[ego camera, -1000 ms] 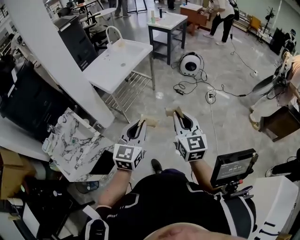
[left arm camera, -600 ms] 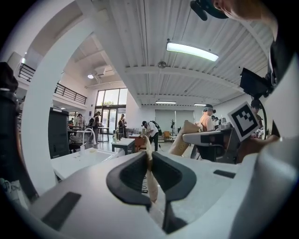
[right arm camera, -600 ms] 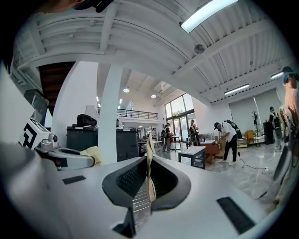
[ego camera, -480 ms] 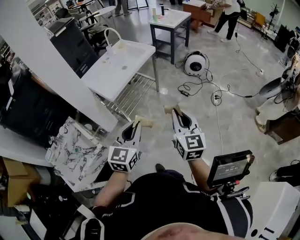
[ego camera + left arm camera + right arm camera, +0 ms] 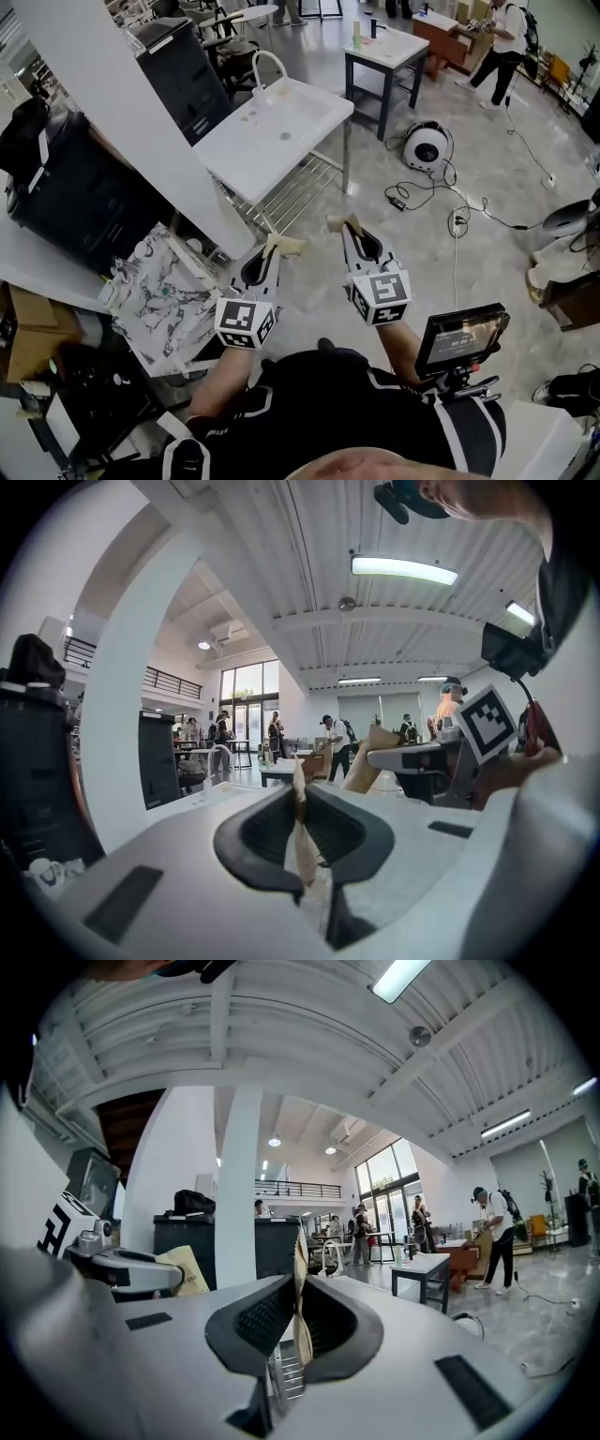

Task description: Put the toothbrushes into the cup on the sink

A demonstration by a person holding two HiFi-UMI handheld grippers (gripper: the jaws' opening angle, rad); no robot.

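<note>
Your left gripper (image 5: 272, 251) has its jaws pinched narrow on a tan toothbrush (image 5: 288, 245). Your right gripper (image 5: 352, 231) clamps a second tan toothbrush (image 5: 338, 222) the same way. Both grippers hang over the floor (image 5: 422, 253), well apart from the white sink (image 5: 239, 150) ahead.

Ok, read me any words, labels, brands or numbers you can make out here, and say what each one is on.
No text here can be read.
Left marker cube: black-and-white square pattern, no letters.
Right marker cube: square pattern only, no letters.
Small screen: lit, but its contents are too blurred to read.
Tan bag: dark print, too small to read.
</note>
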